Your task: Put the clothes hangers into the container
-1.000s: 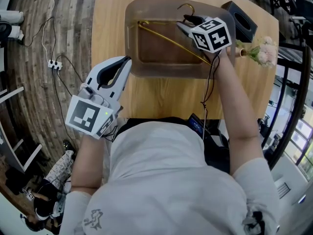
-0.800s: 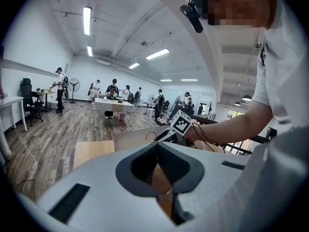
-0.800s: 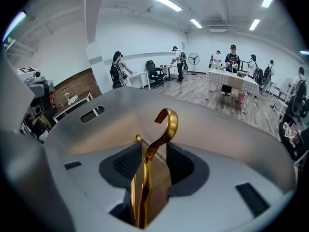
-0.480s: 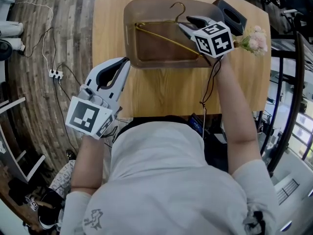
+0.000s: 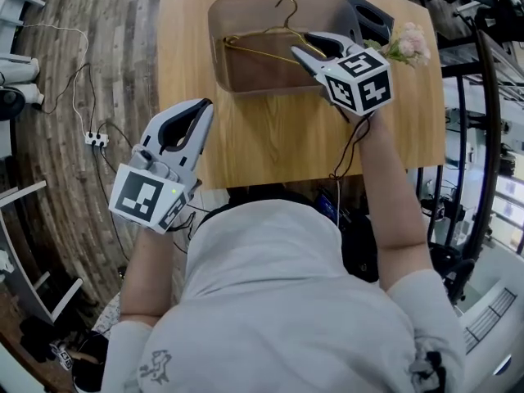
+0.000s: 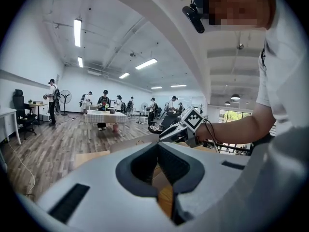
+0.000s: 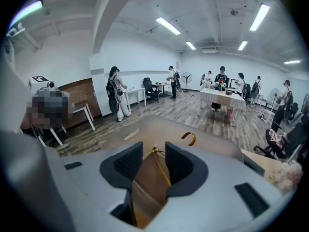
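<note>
So far: the one gold hanger (image 7: 161, 166) you can see lies inside the container (image 5: 246, 74), hook toward the far wall
Container: on the far side of the table (image 5: 270, 137)
Your right gripper (image 5: 301, 44): above the container's near right part, jaws apart and just closed in a little, nothing pinched; the hanger lies beyond the gap
Your left gripper (image 5: 203, 106): off the table's near left edge, jaws together, empty
Left to do: probably nothing, unless more hangers wait out of view
</note>
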### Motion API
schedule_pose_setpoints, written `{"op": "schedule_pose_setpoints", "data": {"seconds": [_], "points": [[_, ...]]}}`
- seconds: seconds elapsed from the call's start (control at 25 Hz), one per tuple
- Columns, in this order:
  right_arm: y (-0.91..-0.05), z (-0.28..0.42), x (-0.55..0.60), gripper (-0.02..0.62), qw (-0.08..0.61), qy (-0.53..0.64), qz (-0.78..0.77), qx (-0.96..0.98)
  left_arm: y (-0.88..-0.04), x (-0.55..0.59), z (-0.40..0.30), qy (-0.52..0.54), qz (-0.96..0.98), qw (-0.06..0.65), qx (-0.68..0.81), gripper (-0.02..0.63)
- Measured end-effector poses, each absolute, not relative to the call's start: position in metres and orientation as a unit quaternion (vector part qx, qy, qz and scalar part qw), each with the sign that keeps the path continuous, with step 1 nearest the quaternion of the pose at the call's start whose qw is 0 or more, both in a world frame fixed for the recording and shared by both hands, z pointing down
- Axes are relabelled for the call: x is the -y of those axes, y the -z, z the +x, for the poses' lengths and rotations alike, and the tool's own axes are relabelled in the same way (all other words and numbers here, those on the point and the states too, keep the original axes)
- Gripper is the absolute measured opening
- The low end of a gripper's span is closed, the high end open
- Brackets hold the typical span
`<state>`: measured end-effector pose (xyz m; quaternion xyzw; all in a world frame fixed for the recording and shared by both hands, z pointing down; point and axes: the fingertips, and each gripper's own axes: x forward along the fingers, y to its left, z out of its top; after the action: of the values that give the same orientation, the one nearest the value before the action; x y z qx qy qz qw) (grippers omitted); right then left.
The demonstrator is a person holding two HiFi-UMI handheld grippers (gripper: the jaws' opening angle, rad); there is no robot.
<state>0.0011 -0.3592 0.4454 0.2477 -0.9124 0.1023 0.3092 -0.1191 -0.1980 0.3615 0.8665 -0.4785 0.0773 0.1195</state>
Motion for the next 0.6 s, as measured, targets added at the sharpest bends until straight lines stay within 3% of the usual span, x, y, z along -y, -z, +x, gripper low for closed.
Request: {"op": "schedule_pose_setpoints", "data": {"seconds": [0.6], "points": [[-0.387,0.003,0.247,0.099,0.244,-0.057,0.293,0.923,-0.348,0.118,-0.118,-0.07,0.881,0.102,0.458,0.008]]}}
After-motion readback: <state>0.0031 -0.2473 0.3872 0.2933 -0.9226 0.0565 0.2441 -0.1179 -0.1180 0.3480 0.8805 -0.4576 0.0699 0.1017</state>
